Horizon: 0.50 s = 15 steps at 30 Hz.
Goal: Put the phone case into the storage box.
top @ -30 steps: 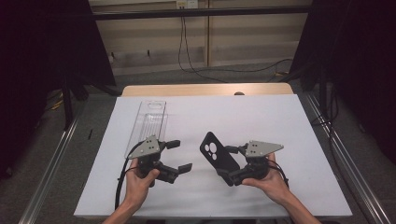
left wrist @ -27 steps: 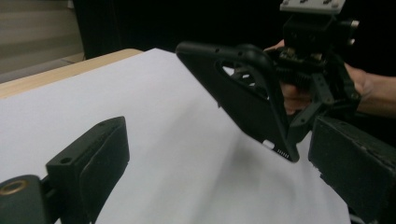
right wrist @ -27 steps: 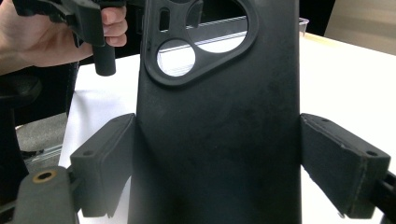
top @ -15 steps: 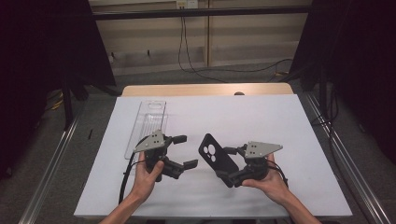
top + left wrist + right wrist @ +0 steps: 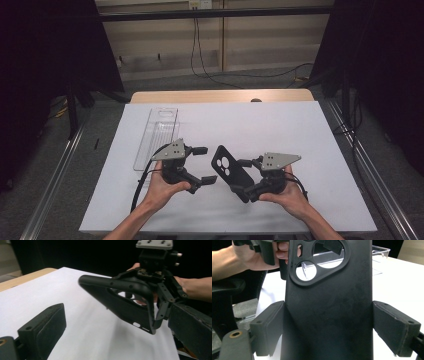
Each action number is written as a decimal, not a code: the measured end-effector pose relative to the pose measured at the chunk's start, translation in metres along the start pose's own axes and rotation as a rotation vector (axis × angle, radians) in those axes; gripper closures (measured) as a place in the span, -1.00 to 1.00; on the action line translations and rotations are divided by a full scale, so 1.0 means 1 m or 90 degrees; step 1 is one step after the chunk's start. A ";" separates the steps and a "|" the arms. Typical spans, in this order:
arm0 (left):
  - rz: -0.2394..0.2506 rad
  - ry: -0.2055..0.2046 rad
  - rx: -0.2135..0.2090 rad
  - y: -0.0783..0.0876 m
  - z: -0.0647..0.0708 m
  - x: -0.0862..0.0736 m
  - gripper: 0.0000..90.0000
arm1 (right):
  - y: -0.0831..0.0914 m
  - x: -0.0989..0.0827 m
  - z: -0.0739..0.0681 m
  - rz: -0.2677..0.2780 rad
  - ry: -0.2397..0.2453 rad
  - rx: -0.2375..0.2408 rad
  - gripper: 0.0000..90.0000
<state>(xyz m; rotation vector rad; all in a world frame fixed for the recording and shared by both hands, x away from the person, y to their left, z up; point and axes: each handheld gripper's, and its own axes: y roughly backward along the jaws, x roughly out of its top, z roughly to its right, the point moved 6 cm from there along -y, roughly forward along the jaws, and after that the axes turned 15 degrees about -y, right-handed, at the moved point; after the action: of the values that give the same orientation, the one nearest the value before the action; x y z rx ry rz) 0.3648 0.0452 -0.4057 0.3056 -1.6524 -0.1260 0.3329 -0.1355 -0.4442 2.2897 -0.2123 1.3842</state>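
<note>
A table [image 5: 300,95] carries a white sheet [image 5: 280,130] — wood bare along its far edge. A clear plastic tray [image 5: 156,137] lies on the sheet, just beyond the left gripper's fingers [image 5: 199,150].

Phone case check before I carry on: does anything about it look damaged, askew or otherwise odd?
Nothing stands out. The black phone case sits tilted but intact in the right claw, above the white table.

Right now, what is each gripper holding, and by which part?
The right gripper clamps the black phone case across its side edges, near the bottom end. The left gripper is open, holding nothing.
</note>
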 end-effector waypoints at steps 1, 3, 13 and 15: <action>0.000 -0.003 0.001 0.000 0.000 0.001 -0.95 | 0.000 0.000 0.000 0.000 0.001 0.001 -0.70; 0.003 -0.003 -0.002 -0.001 -0.001 0.002 -0.94 | 0.001 0.000 -0.001 -0.001 0.002 0.003 -0.70; -0.015 -0.010 -0.035 -0.002 -0.005 0.003 -0.92 | 0.000 -0.002 -0.002 -0.011 0.005 0.017 -0.70; -0.022 -0.013 -0.042 -0.002 -0.006 0.004 -0.92 | -0.001 -0.002 -0.002 -0.013 0.004 0.019 -0.70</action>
<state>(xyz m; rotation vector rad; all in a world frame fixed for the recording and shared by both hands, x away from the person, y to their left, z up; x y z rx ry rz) 0.3707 0.0428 -0.4016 0.2831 -1.6601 -0.2096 0.3305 -0.1340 -0.4455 2.3051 -0.1663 1.3936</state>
